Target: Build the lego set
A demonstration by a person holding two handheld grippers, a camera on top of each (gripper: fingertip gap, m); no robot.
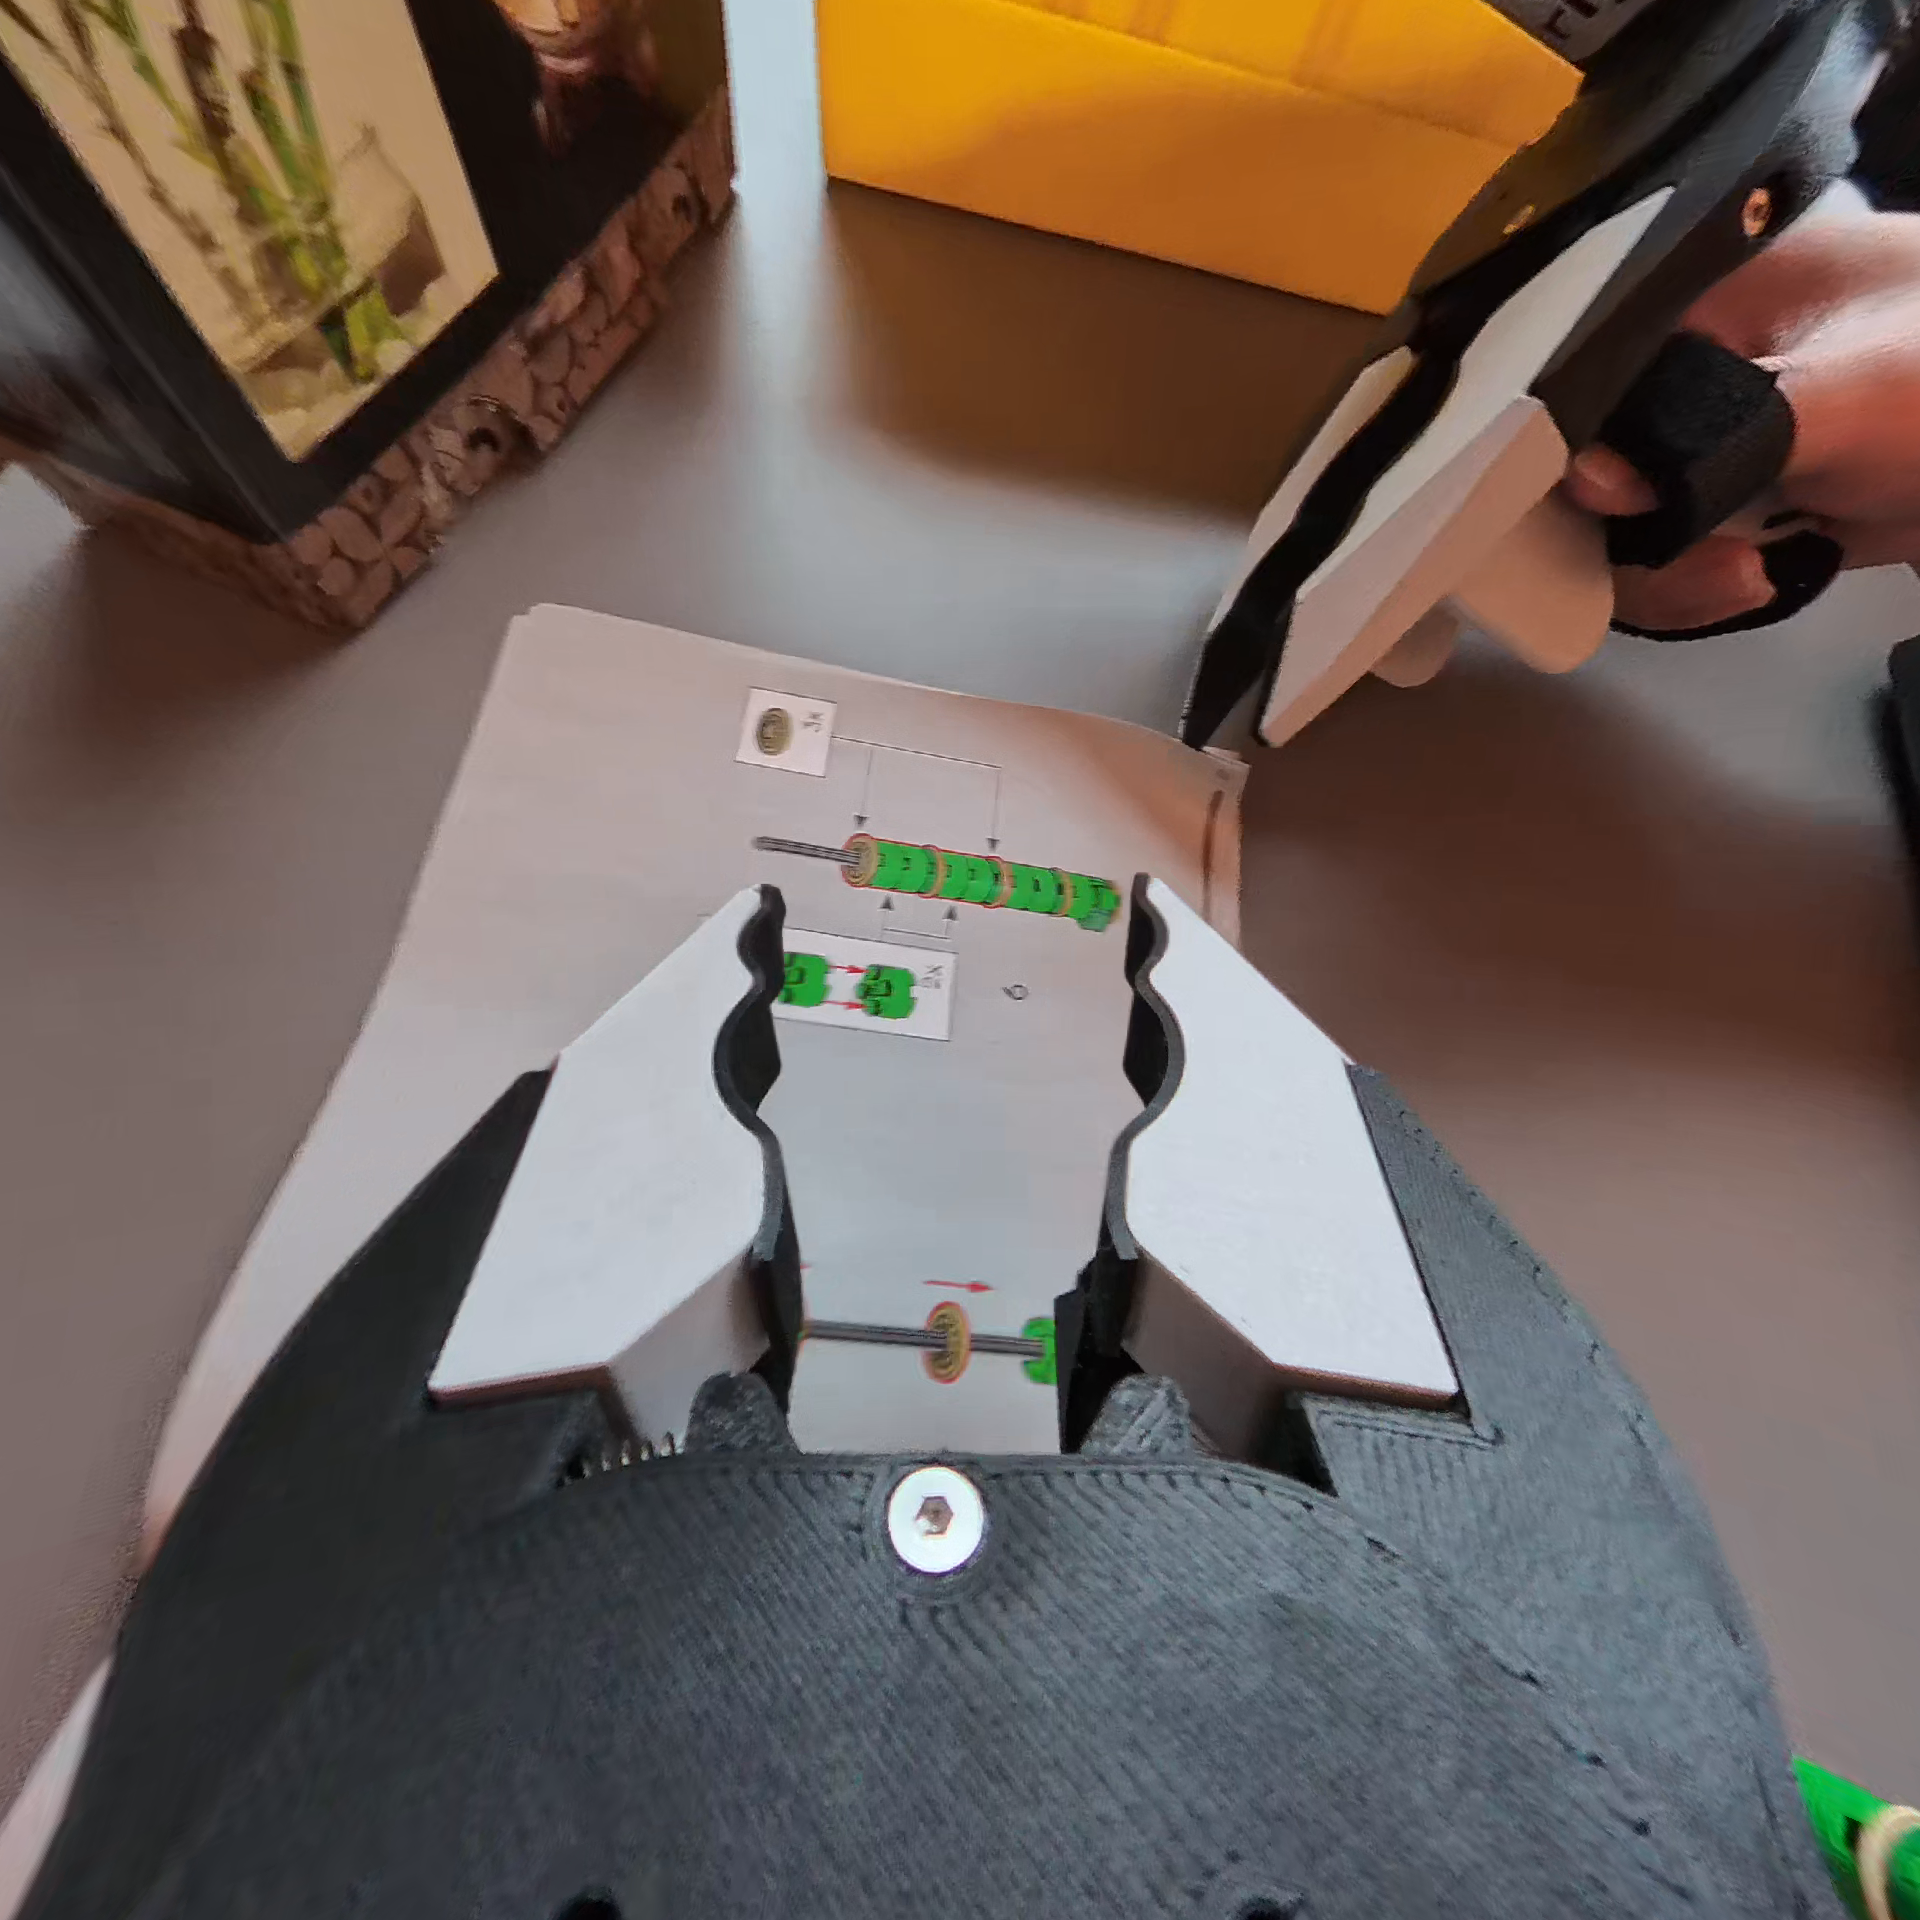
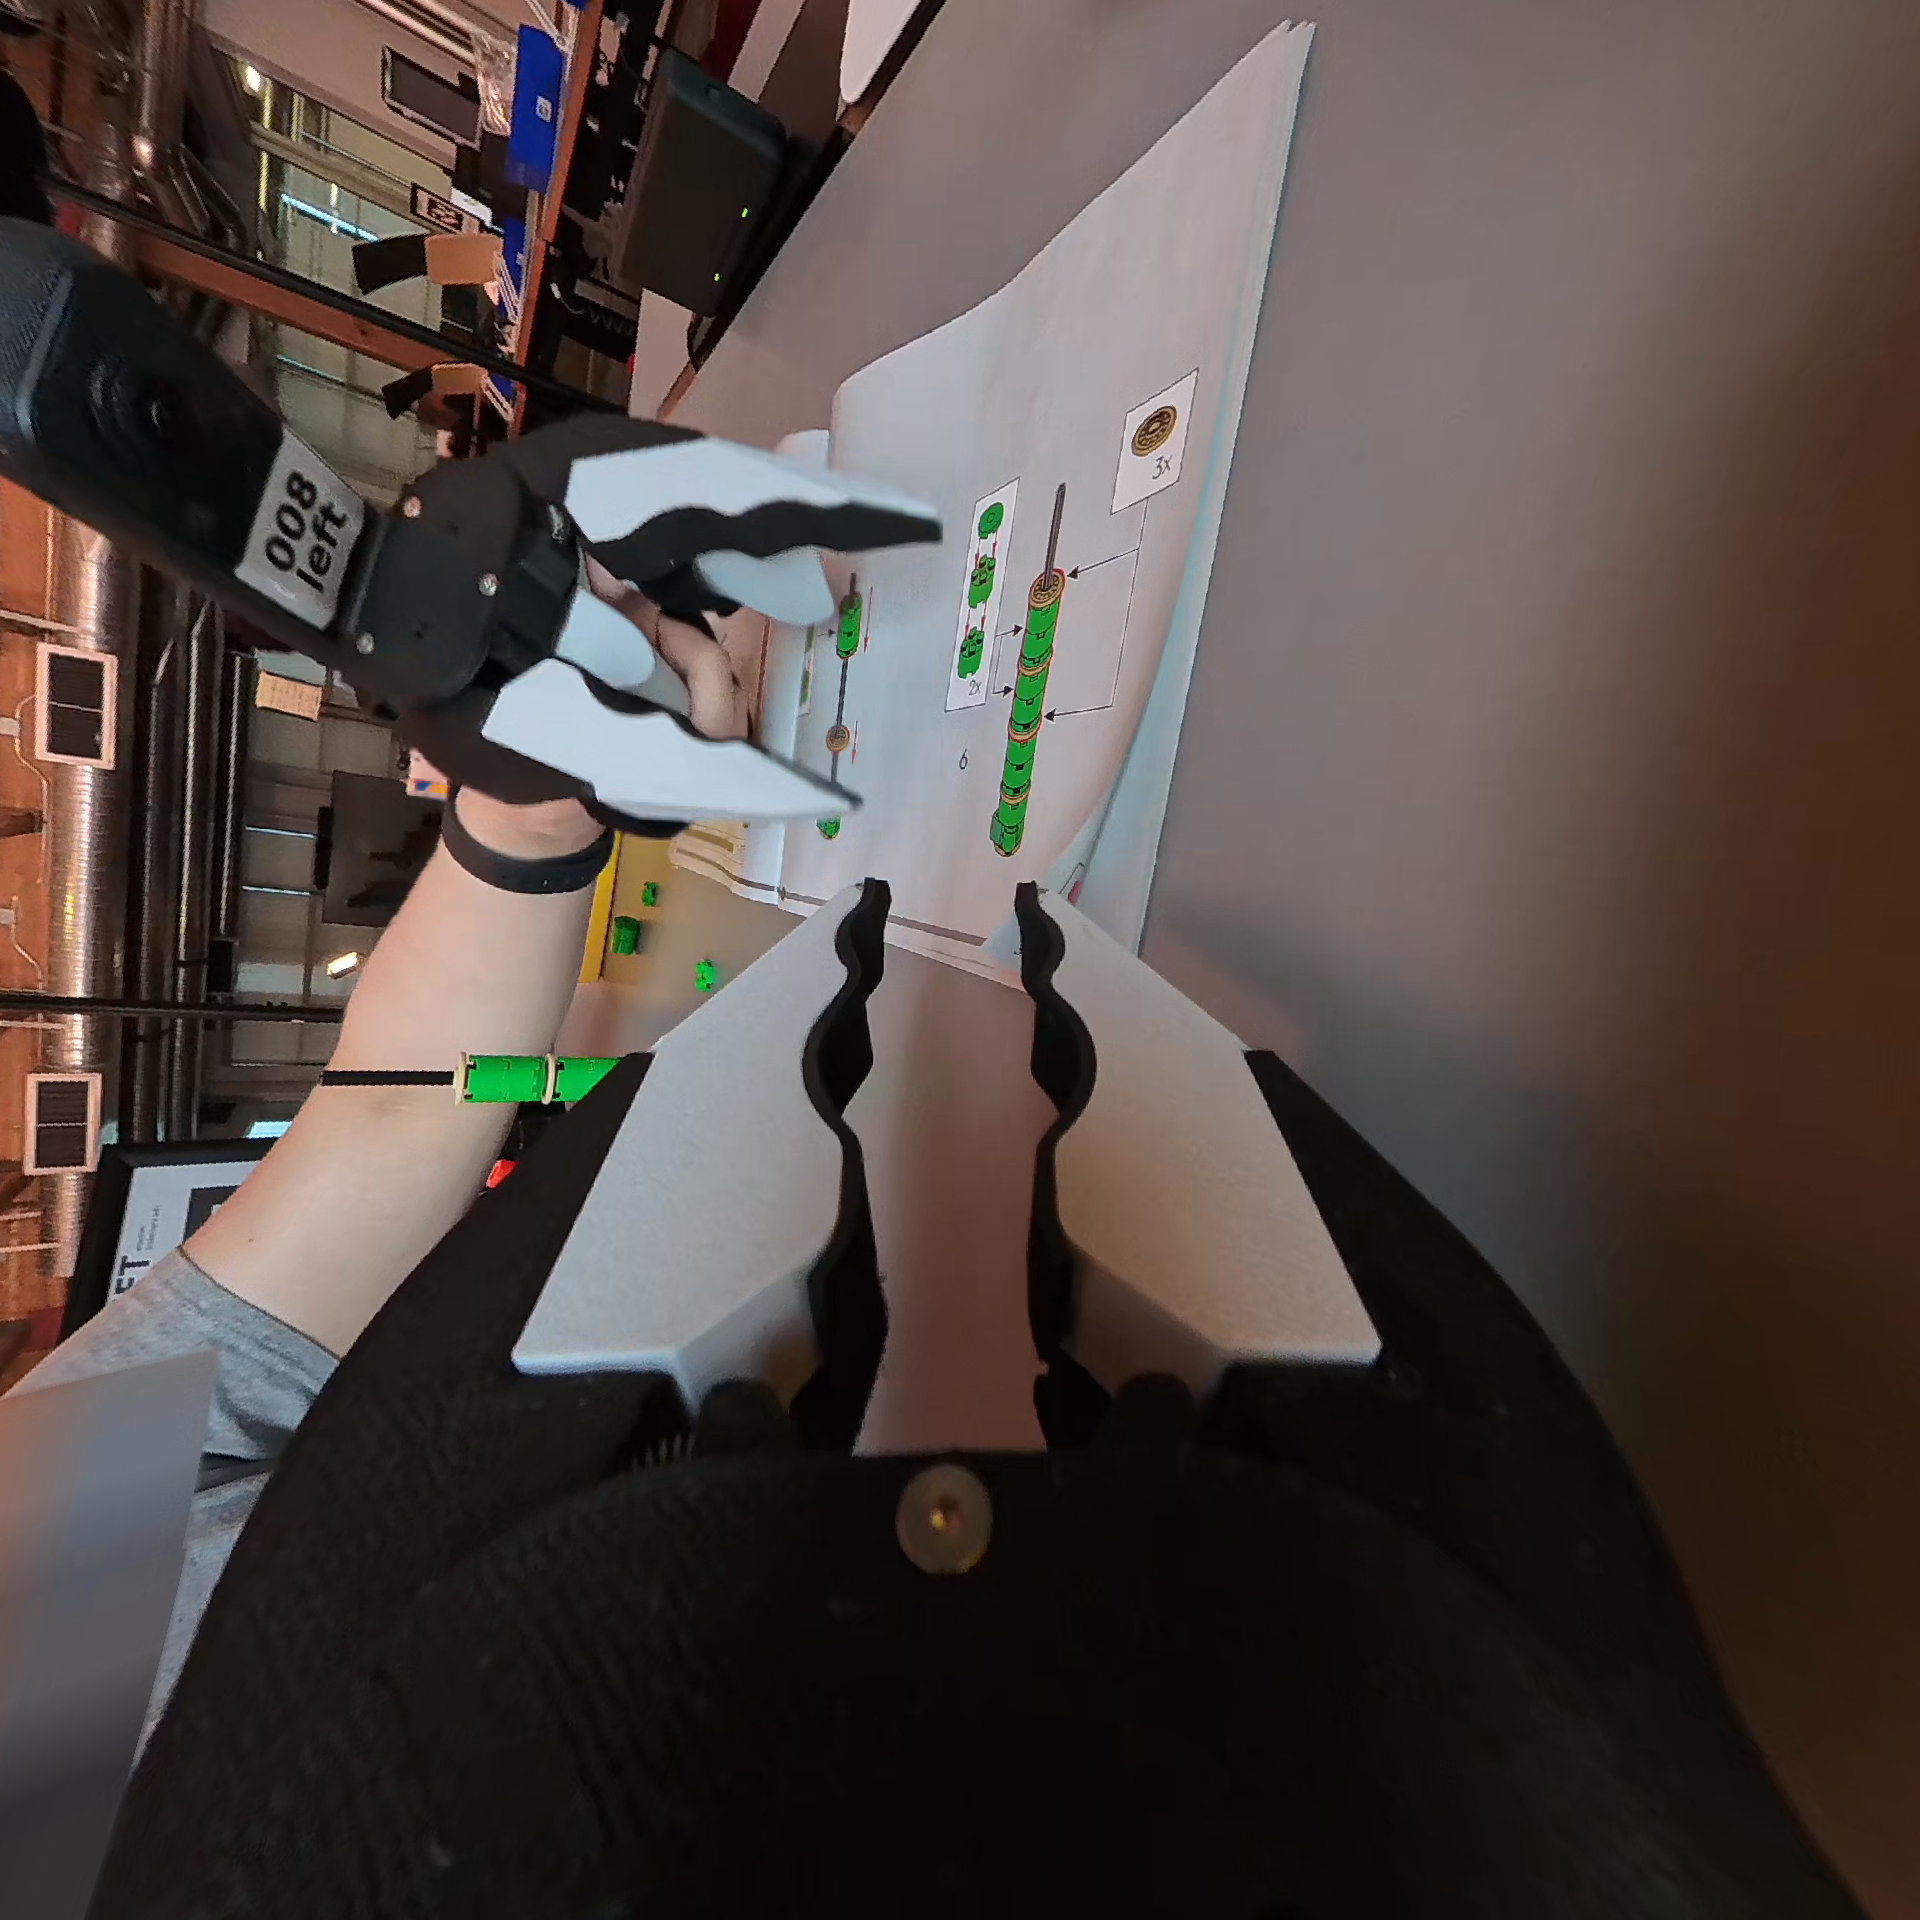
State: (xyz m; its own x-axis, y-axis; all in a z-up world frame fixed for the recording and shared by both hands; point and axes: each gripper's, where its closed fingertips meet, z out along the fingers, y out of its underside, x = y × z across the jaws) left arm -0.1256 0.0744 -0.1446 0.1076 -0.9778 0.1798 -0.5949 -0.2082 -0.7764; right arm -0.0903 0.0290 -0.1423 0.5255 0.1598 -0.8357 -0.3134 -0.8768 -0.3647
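1. The left gripper [image 1: 951, 894] hung just above the paper booklet [image 1: 623, 831]. Its two fingers stood wide apart with nothing between them.
2. The right gripper [image 2: 951, 891] was at the near corner of the booklet [image 2: 1195, 312]. Its fingers had a narrow gap between them. A thin page edge lay right at the tips, but it was too hard to tell if the tips pinched it.
3. The booklet lay open and flat on the grey table [image 1: 935, 416]. The page showed drawings of green round pieces stacked on a thin dark stick.
4. A real stick with green pieces [image 2: 520, 1077] and pale rings on it was near the person's arm [image 2: 416, 1039], partly hidden behind the right gripper. A bit of it also peeked out at the bottom corner of the left wrist view.
5. A few small loose green pieces [image 2: 627, 932] lay farther off on a pale and yellow surface.
6. Past the booklet sat a yellow box [image 1: 1143, 135] and a dark box with a plant picture [image 1: 260, 260] on its side.
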